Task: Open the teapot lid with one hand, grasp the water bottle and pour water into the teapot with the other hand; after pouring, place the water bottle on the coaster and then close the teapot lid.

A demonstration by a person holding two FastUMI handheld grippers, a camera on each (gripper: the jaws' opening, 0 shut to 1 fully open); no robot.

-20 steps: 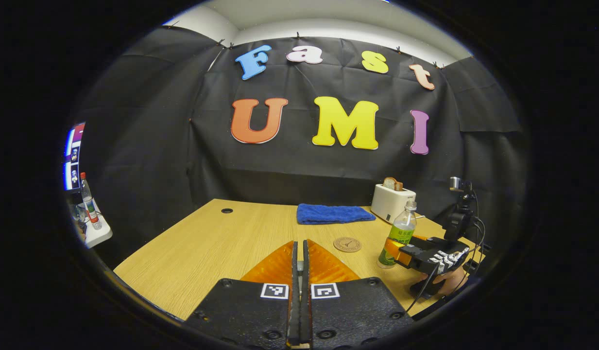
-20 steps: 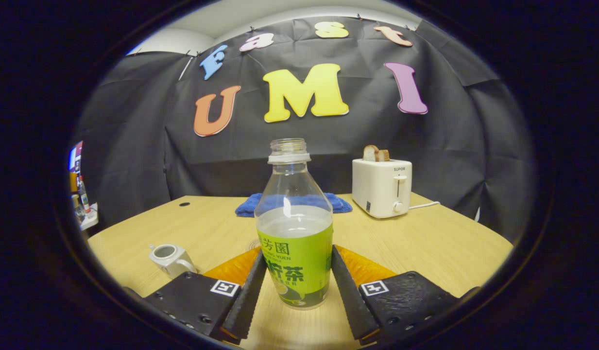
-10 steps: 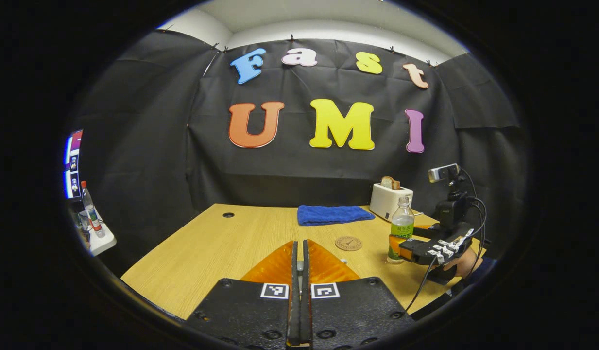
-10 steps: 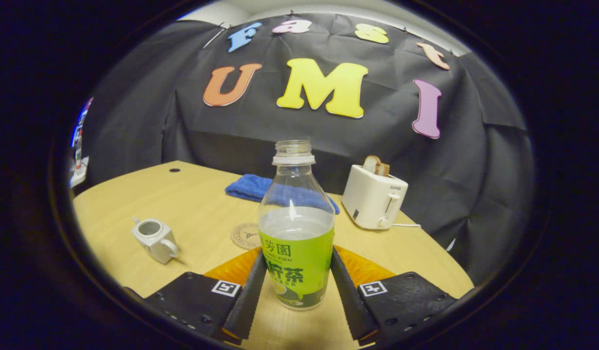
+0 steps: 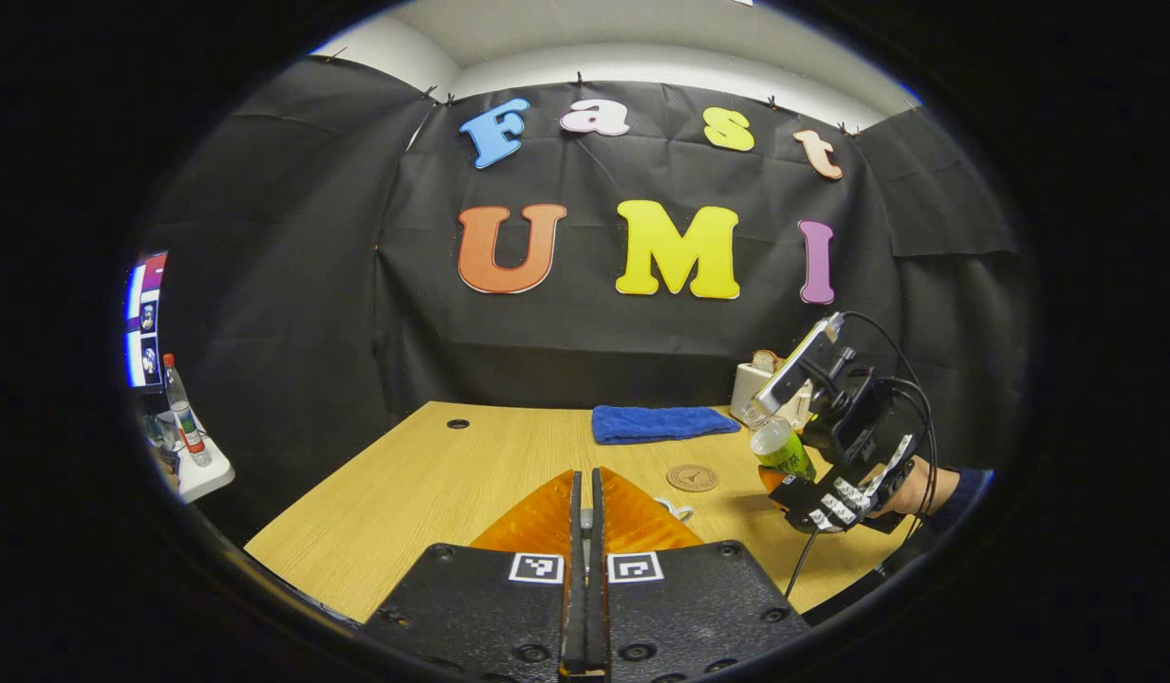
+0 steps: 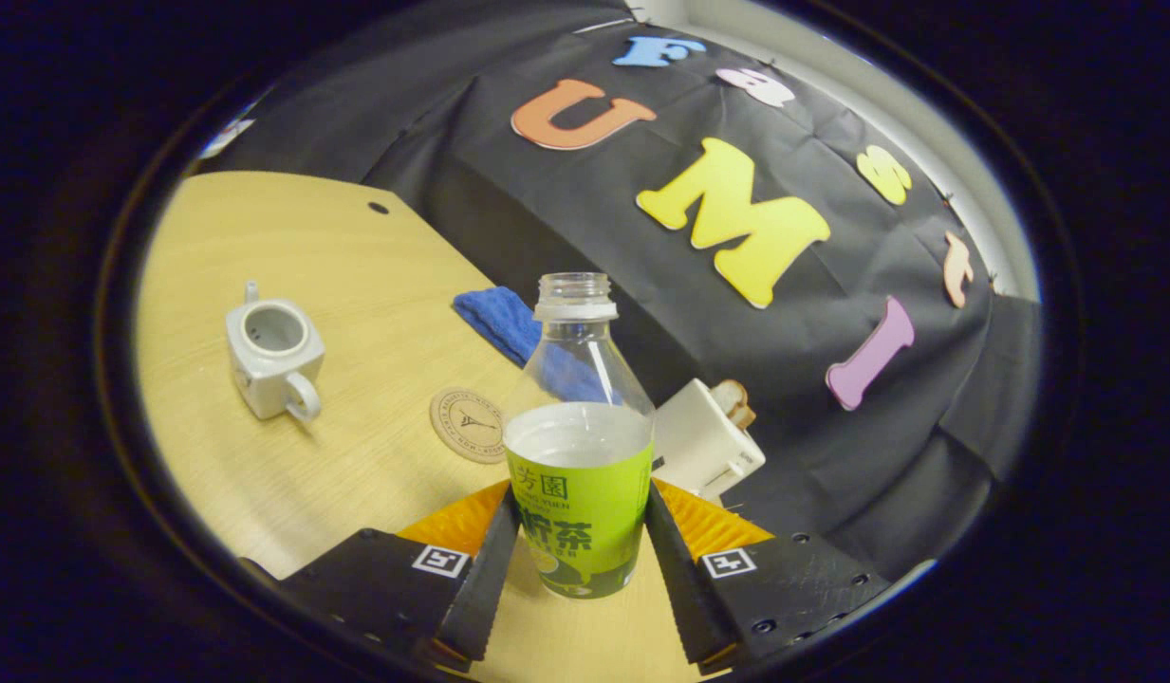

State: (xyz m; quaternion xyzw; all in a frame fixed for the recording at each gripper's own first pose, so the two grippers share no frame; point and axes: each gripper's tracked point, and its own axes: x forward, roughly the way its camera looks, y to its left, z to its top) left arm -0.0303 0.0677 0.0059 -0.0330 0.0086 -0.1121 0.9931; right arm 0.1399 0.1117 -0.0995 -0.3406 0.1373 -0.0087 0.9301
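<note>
Green-labelled water bottle [image 6: 577, 474], uncapped and part full, is pinched between the jaws of the right gripper [image 6: 575, 560] and held tilted above the wooden surface [image 6: 357, 474]. In the left gripper view it leans toward the coaster [image 5: 692, 477]. The white teapot [image 6: 271, 356] stands lidless on the surface, apart from the coaster. The left gripper [image 5: 585, 569] has its jaws pressed together; whether anything sits between them cannot be told.
</note>
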